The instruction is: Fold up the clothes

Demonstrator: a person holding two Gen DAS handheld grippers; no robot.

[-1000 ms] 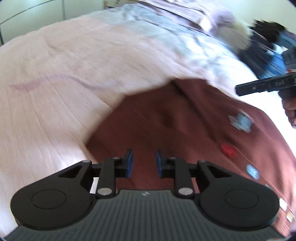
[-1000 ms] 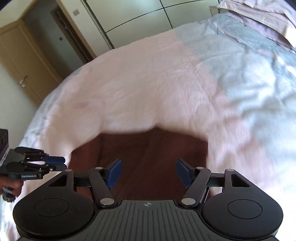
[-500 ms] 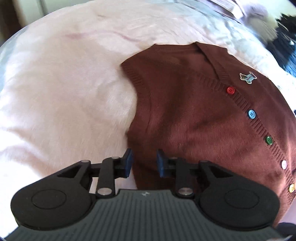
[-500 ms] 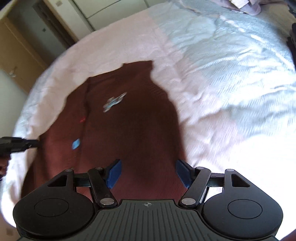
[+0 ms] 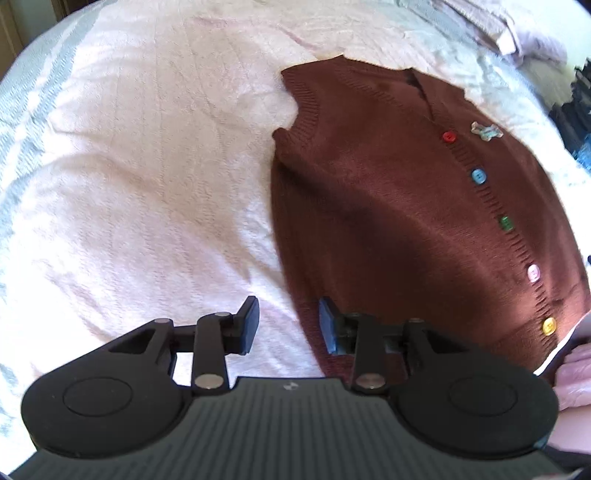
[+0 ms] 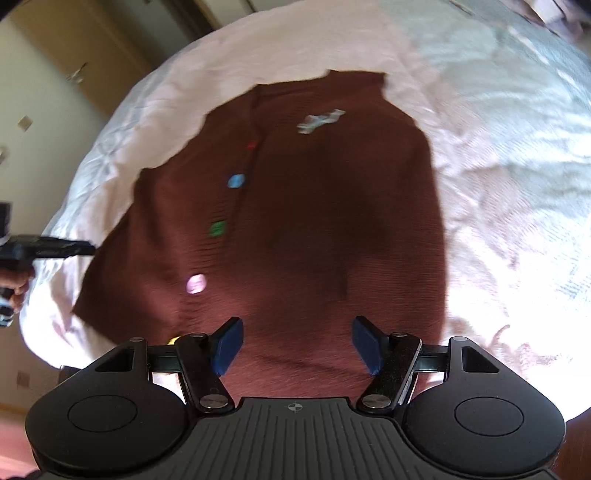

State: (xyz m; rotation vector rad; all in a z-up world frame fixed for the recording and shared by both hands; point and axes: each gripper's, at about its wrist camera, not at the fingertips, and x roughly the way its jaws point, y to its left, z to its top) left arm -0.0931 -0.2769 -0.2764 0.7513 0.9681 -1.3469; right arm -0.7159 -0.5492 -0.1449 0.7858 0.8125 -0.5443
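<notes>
A brown knitted vest (image 5: 406, 206) with a row of coloured buttons lies flat on the bed, neck end far from me. It also shows in the right wrist view (image 6: 317, 221). My left gripper (image 5: 288, 325) is open and empty, above the vest's near left edge. My right gripper (image 6: 295, 343) is open and empty, above the vest's near hem. The left gripper shows at the left edge of the right wrist view (image 6: 48, 249).
The bed is covered by a pink and pale blue blanket (image 5: 147, 166). Pillows (image 5: 517, 33) lie at the far end. A pile of dark clothes (image 5: 576, 118) lies at the right edge. Wooden doors (image 6: 74, 48) stand beyond the bed.
Both grippers have pulled back and up from the vest, so it now shows whole and flat. My left gripper has opened wider. The right stays open.
</notes>
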